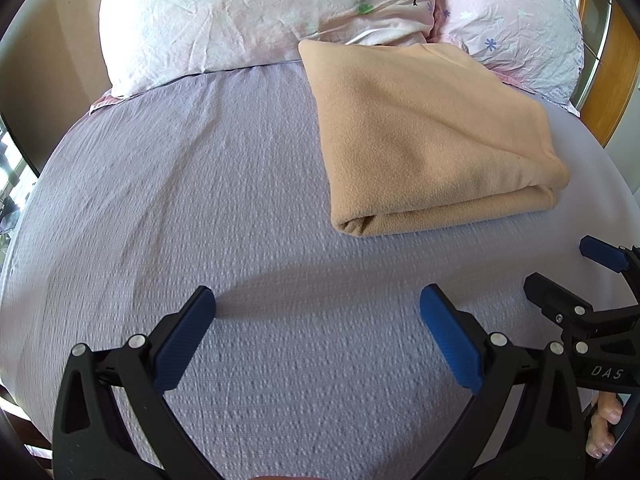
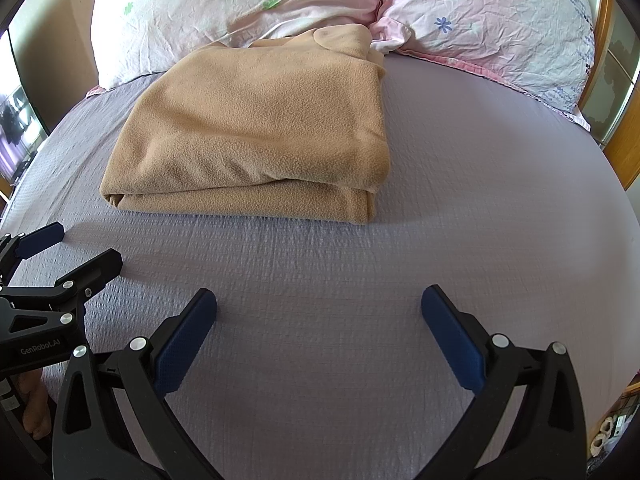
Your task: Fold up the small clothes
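A tan fleece garment [image 1: 432, 140] lies folded in a thick rectangle on the lilac bed sheet [image 1: 200, 208], its far end against the pillows. It also shows in the right wrist view [image 2: 260, 132]. My left gripper [image 1: 318, 300] is open and empty, hovering over bare sheet in front and to the left of the garment. My right gripper [image 2: 319, 300] is open and empty, over bare sheet in front of the garment. Each gripper shows at the edge of the other's view: the right one [image 1: 568, 272], the left one [image 2: 80, 248].
Two pink floral pillows [image 1: 260, 12] [image 2: 500, 20] lie along the head of the bed. A wooden bed frame [image 2: 624, 148] runs along the right side. A window area [image 2: 16, 128] is at the left. Small items sit on the floor at lower right [image 2: 612, 428].
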Available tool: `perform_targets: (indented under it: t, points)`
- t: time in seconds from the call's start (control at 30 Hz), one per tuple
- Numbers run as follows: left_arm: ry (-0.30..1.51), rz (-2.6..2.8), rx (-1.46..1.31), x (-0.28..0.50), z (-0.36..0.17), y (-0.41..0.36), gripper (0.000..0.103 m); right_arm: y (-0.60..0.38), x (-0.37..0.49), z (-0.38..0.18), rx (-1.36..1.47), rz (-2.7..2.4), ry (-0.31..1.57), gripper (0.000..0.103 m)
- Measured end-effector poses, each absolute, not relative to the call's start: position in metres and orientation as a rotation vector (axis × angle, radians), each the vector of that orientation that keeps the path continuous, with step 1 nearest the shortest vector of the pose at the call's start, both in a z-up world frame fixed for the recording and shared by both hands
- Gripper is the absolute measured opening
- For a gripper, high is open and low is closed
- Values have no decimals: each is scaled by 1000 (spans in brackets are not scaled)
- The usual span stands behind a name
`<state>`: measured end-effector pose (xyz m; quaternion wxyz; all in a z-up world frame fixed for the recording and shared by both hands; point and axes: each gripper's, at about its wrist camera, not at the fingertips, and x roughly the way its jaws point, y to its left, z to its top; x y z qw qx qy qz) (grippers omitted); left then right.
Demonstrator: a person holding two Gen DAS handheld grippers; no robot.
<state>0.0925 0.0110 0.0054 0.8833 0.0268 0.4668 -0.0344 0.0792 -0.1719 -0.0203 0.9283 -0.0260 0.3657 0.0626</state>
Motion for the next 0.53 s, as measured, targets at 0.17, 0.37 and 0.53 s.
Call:
perform_targets:
  t: [0.17, 0.37, 0.53]
  points:
    - [969, -68, 53, 92, 5, 12, 101, -172, 79, -20, -54, 129, 749, 102]
    - [967, -65, 54, 91, 5, 12, 101, -172, 79, -20, -55, 130, 750, 102]
    - [966, -66, 55, 90, 6, 13, 101, -173, 79, -20, -56, 132, 750, 102]
